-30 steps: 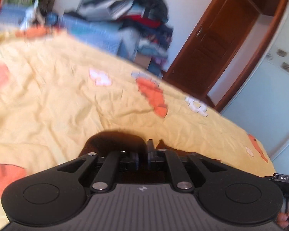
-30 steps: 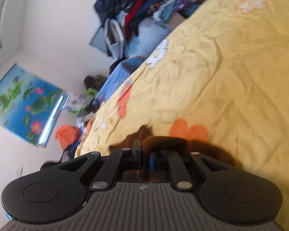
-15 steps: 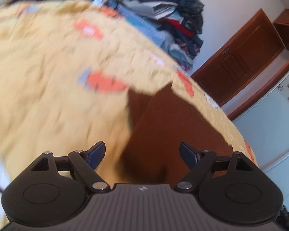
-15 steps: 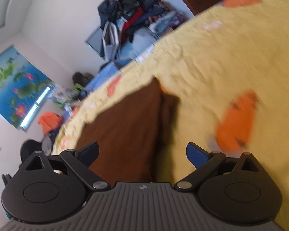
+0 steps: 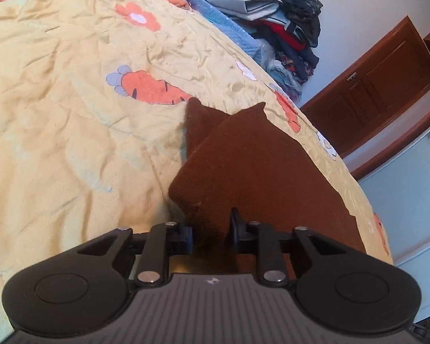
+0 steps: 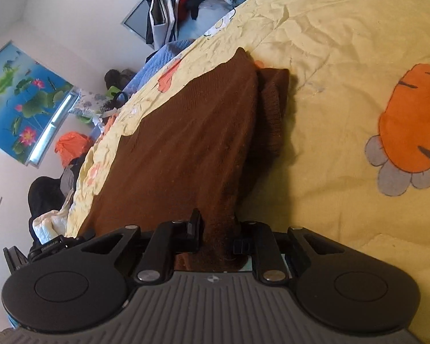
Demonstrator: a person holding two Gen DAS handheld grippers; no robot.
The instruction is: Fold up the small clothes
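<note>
We have the brown garment lying on the bed, spread over the yellow quilt with its carrot and flower prints, and we hold it at its near edge with both tools. The left gripper has its jaws drawn in close on a bunched fold of the brown knit, which fills the narrow gap between them; the cloth rises from the jaws and runs away from us toward two pointed corners at the far end. The right gripper is likewise closed down on a gathered ridge of the same garment, with a thicker ribbed part lying just beside the main panel on its right.

We judge that the two grips sit on one edge so that the cloth can be lifted and carried over evenly, without one side sagging or twisting. The garment already looks doubled lengthwise, one layer resting on another, so we think a further fold is the step in hand. The knit looks soft and limp, so it may slip or bunch if the two sides do not travel together.

A pile of clothes sits beyond the bed, well apart from our work, near a wooden door.
</note>
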